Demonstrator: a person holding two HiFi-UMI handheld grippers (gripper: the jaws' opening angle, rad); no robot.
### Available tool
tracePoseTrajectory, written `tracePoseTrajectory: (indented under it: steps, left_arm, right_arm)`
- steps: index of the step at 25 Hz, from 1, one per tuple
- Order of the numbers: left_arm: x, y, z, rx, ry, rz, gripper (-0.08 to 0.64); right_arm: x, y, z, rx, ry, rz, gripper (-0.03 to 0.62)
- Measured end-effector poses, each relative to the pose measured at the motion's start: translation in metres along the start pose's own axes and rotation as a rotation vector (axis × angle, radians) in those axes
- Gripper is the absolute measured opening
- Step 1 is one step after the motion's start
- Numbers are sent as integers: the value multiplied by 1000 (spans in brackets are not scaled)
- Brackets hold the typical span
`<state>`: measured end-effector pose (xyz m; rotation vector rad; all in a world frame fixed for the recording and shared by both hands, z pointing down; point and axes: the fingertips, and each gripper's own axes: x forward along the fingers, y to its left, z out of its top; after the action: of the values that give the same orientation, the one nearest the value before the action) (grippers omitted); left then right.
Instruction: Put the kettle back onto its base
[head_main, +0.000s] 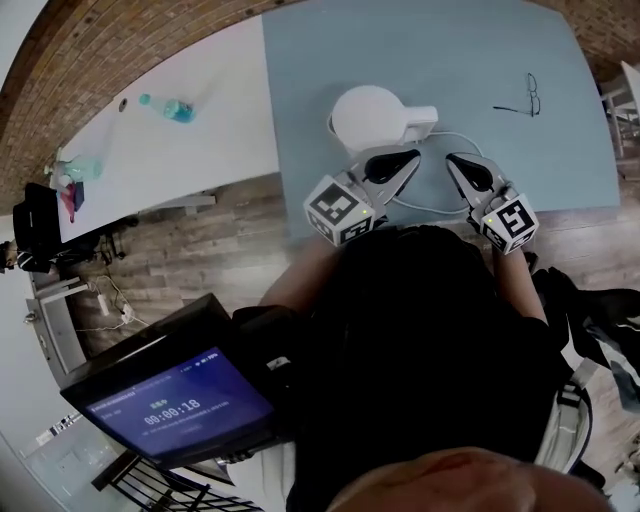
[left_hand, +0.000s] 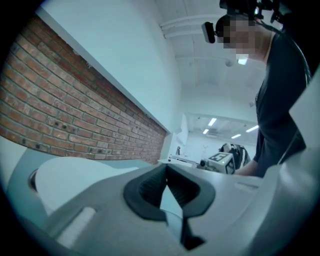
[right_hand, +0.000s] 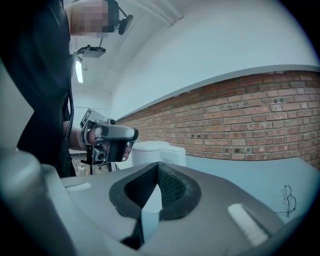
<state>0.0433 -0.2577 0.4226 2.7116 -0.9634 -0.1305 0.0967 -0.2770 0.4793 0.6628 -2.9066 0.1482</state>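
Note:
A white kettle (head_main: 373, 117) stands on the light blue table (head_main: 330, 60), its handle (head_main: 421, 117) turned to the right. A white cable (head_main: 432, 209) loops from it toward the table's near edge. No separate base shows under or beside it. My left gripper (head_main: 408, 157) lies just in front of the kettle, shut and empty. My right gripper (head_main: 455, 160) is right of it, near the handle, also shut with nothing between its pads. The right gripper view shows the kettle (right_hand: 151, 152) ahead and the left gripper (right_hand: 107, 137) beside it.
A pair of glasses (head_main: 530, 97) lies on the blue table at the far right. A white table (head_main: 200, 140) on the left bears a blue bottle (head_main: 170, 108). A screen with a timer (head_main: 180, 405) sits at the lower left. Brick wall runs behind the tables.

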Motion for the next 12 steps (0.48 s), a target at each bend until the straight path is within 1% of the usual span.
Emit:
tracePoseTrajectory:
  steps: [2,7,12]
  left_arm:
    - [-1,1,-1,-3,6,13,3]
    - [-4,12,3,-15,-11,50,3]
    - [-2,10,1,-9,-9,62,3]
  right_arm:
    - [1,1,3,-6,-5,18,2]
    - [14,2,8,-16,-18,63,2]
    - [10,2,10,-36,-27,76,2]
